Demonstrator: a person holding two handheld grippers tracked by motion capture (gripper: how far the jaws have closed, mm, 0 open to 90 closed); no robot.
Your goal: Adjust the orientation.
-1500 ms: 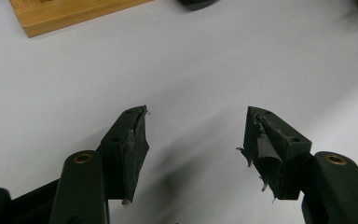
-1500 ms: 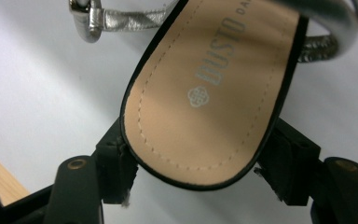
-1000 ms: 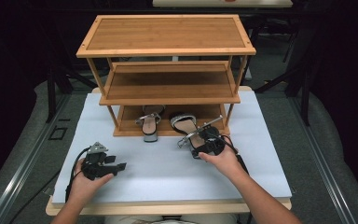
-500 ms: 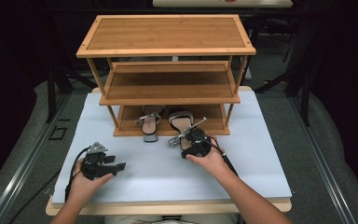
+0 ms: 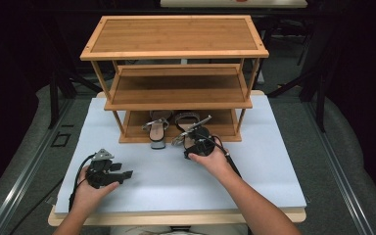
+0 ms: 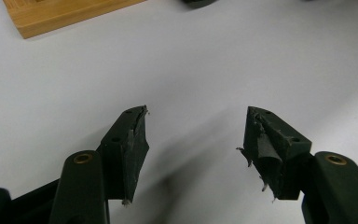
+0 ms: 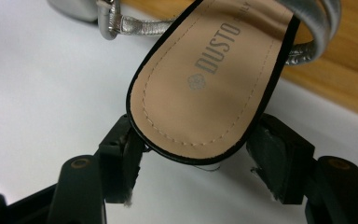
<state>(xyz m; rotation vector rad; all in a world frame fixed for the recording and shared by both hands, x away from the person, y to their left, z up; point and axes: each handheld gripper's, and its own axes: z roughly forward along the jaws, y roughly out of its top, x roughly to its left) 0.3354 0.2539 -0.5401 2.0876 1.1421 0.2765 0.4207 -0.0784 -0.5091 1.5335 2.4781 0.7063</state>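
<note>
Two black jaws of the right tool (image 7: 193, 158) stand on either side of the rounded end of a tan-soled sandal with a black rim and silver straps (image 7: 205, 79); in the right gripper view both pads press against the sole's black edge, so this tool is clamped on the sandal. The word "DUSTO" is printed on the insole. In the high view the right tool (image 5: 194, 141) sits just in front of the bottom shelf of a three-tier bamboo shoe rack (image 5: 176, 36), and the held sandal (image 5: 188, 128) lies tilted at the shelf's front edge, partly over the shelf and partly over the tabletop. A second silver-strapped sandal (image 5: 155, 129) rests just beside it to the left, its block heel hanging over the shelf's front edge. In the right gripper view a silver heel and buckle strap (image 7: 107, 16) show at the top left.

The left tool (image 6: 193, 140) is released: its jaws stand wide apart with only bare white tabletop (image 6: 214, 60) between them. In the high view the left tool (image 5: 122, 174) lies low on the white tabletop (image 5: 274, 161), well apart from the rack and both sandals, held by the person's left hand (image 5: 90, 193). The person's right hand (image 5: 213, 159) grips the right tool from behind.
</note>
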